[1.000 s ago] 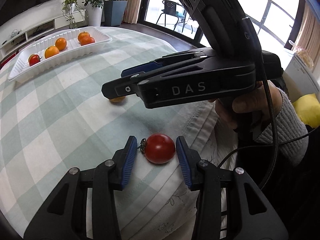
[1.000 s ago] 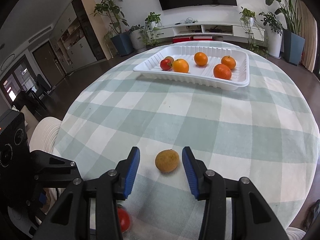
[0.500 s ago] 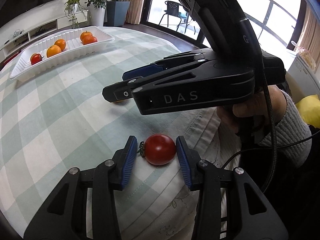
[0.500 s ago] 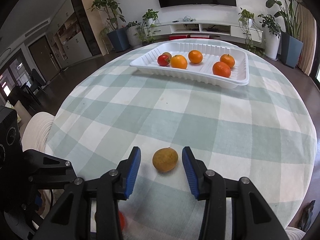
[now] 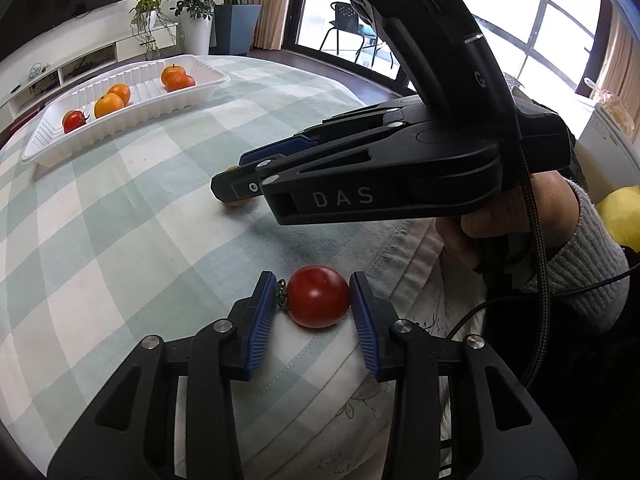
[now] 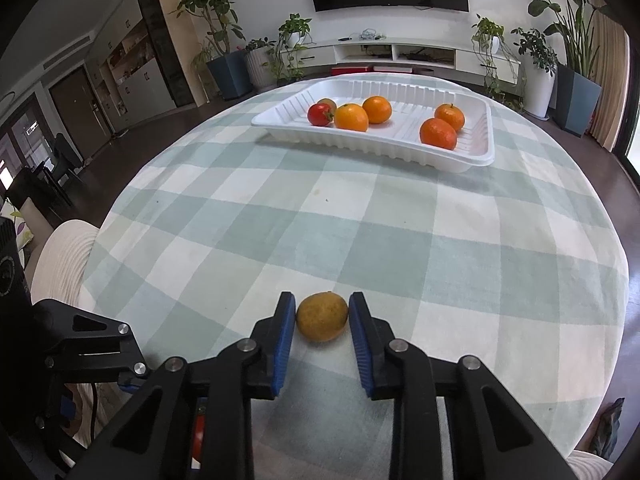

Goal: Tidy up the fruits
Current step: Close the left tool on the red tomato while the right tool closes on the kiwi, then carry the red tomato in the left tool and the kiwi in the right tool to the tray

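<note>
Near the table's front edge a red tomato (image 5: 318,298) lies on the checked cloth between my left gripper's (image 5: 312,278) blue pads. Its jaws are closing: the right pad touches the tomato's skin and the left pad meets its green stem. Further in, my right gripper (image 6: 322,298) is closing on a small brownish-yellow fruit (image 6: 322,318), with both pads pressed against its sides. In the left wrist view the right gripper (image 5: 232,176) crosses above the tomato and hides most of that fruit (image 5: 238,202). The fruit rests on the cloth.
A white tray (image 6: 480,156) at the table's far side holds several oranges (image 6: 438,133), a red tomato (image 6: 319,115) and a brownish fruit behind it. A hand (image 5: 500,220) in a grey sleeve holds the right gripper. Bare checked cloth lies between the grippers and the tray.
The right gripper's jaws have closed from a wide gap onto the brownish-yellow fruit. The left jaws have narrowed a little around the tomato. Neither hand has shifted.
</note>
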Available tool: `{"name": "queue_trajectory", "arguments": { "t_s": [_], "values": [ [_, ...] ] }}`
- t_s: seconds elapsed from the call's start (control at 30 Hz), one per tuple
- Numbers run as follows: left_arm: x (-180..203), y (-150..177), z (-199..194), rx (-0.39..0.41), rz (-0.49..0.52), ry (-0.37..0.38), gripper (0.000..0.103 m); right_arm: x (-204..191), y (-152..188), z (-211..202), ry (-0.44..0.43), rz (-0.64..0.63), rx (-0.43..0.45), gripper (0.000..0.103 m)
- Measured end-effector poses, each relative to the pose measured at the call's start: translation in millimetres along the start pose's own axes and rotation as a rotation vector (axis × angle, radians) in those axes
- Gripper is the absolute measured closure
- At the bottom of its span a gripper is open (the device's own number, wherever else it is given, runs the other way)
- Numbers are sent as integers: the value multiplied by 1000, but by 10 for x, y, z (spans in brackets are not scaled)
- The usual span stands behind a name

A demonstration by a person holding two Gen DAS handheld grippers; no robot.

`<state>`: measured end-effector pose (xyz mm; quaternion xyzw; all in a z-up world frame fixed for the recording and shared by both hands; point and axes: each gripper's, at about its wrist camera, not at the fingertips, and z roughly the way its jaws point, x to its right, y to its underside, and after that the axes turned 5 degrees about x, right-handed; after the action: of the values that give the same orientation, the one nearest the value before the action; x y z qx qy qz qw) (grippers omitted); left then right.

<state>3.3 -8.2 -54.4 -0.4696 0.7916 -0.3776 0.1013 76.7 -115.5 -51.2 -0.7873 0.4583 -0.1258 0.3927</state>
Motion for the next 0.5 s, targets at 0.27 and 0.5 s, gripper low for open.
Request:
{"name": "queue_trajectory", "arguments": {
  "t_s": [0.27, 0.5],
  "values": [
    [-27, -4, -4, 3, -13, 4, 69, 28, -6, -11, -13, 19, 5, 73],
    [-76, -7, -16, 10, -31, 2, 69, 60, -15, -31, -19, 40, 14, 73]
  ]
}}
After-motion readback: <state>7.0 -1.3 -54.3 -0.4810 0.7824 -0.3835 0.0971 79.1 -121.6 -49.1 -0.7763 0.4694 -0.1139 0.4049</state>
